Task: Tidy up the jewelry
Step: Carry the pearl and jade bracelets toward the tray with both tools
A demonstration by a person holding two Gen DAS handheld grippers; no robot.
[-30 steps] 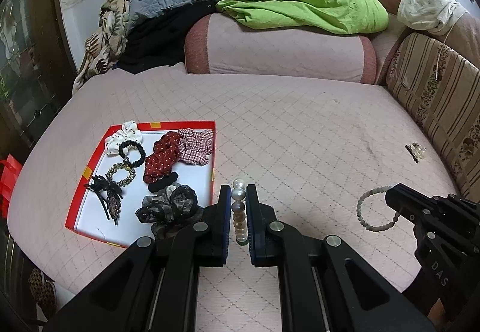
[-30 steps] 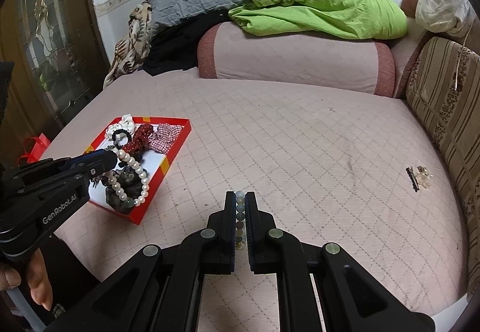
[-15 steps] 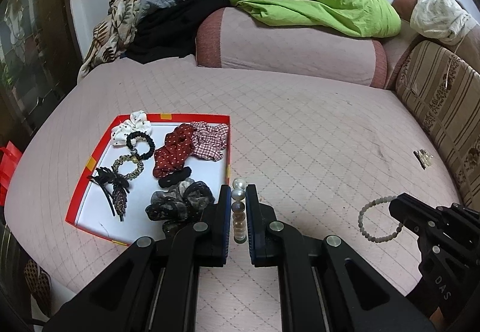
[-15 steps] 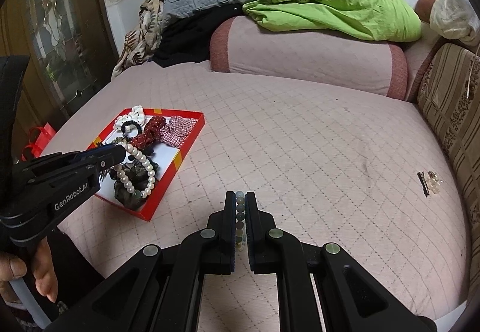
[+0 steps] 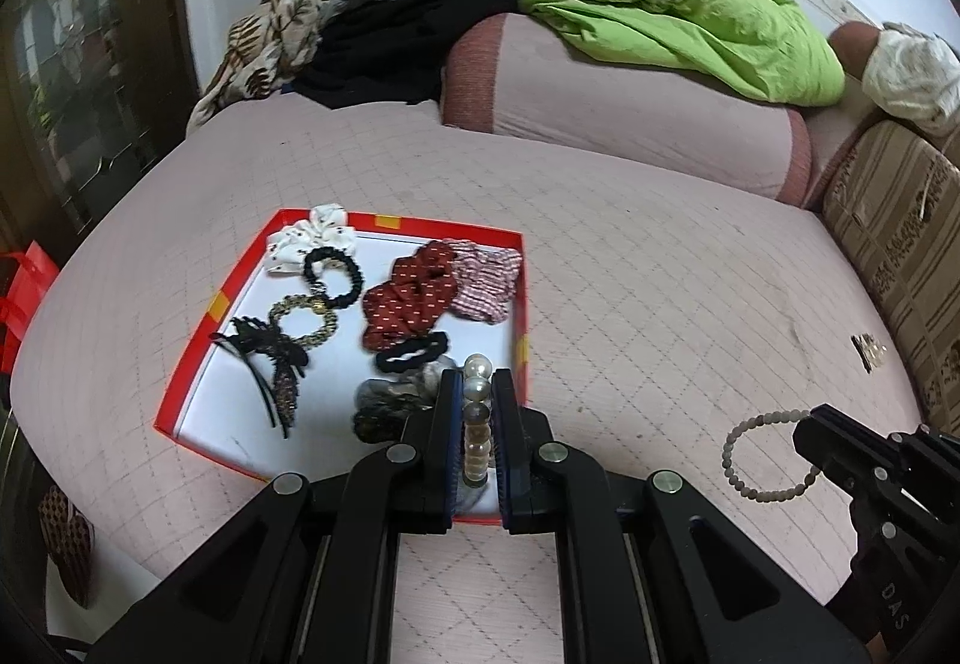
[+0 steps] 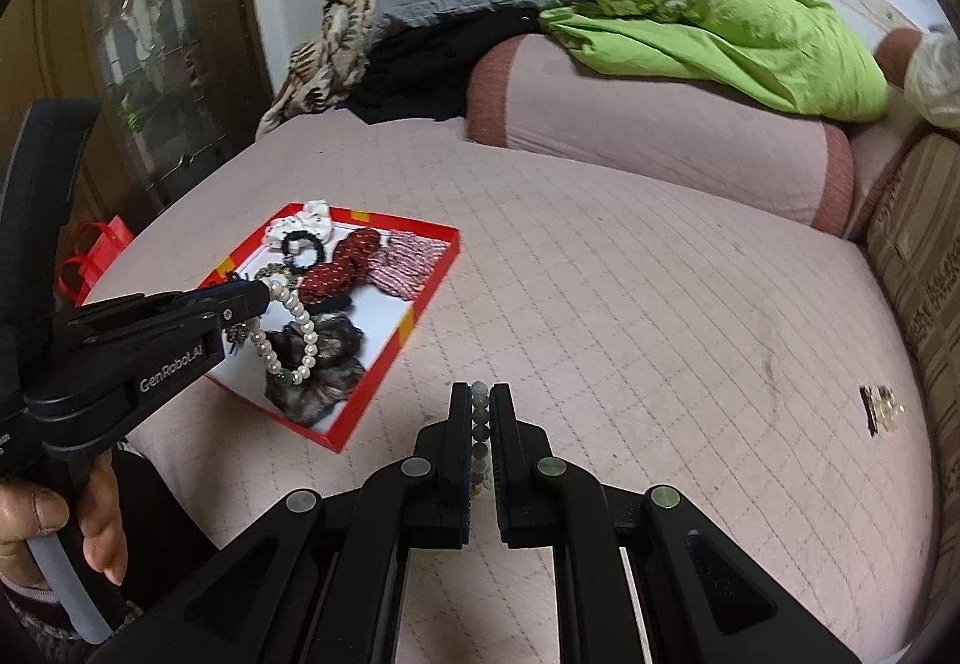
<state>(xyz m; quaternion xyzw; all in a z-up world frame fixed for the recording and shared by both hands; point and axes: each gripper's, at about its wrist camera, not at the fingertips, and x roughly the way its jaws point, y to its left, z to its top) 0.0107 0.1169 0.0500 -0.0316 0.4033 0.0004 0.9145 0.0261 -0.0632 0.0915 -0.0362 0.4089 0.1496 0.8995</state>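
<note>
The pearl bracelet [image 5: 477,412] was pinched between the jaws of the left gripper [image 5: 477,394], its white beads lined up in the narrow gap with the top pearls poking past the fingertips. From the right wrist view the same bracelet hung as a loop from that gripper's tip, over the near part of the box [image 6: 384,358], and a small green bead showed at the bottom of the loop. The right gripper [image 6: 480,406] was pressed tight on a grey bead bracelet [image 6: 479,424]; in the left wrist view this bracelet [image 5: 762,454] drooped as an open ring from the gripper's tip above the pink quilt [image 5: 660,304], well to the right of the box.

The box [image 5: 198,340] was a shallow red tray with a white floor, lying on the quilt. In it lay a white scrunchie [image 5: 309,238] at the far corner, a black hair tie [image 5: 333,274] just below it, a gold-and-black tie [image 5: 303,319], a black clip [image 5: 264,358], a red dotted scrunchie [image 5: 408,298], a checked scrunchie [image 5: 486,280] beside it, a small black tie [image 5: 411,352] and a dark gauzy scrunchie [image 5: 384,406] at the near edge.

A small hairpin [image 6: 879,409] lay alone on the quilt near the striped cushion [image 6: 924,268]. A hand [image 6: 48,520] gripped the left gripper's handle at the lower left.
</note>
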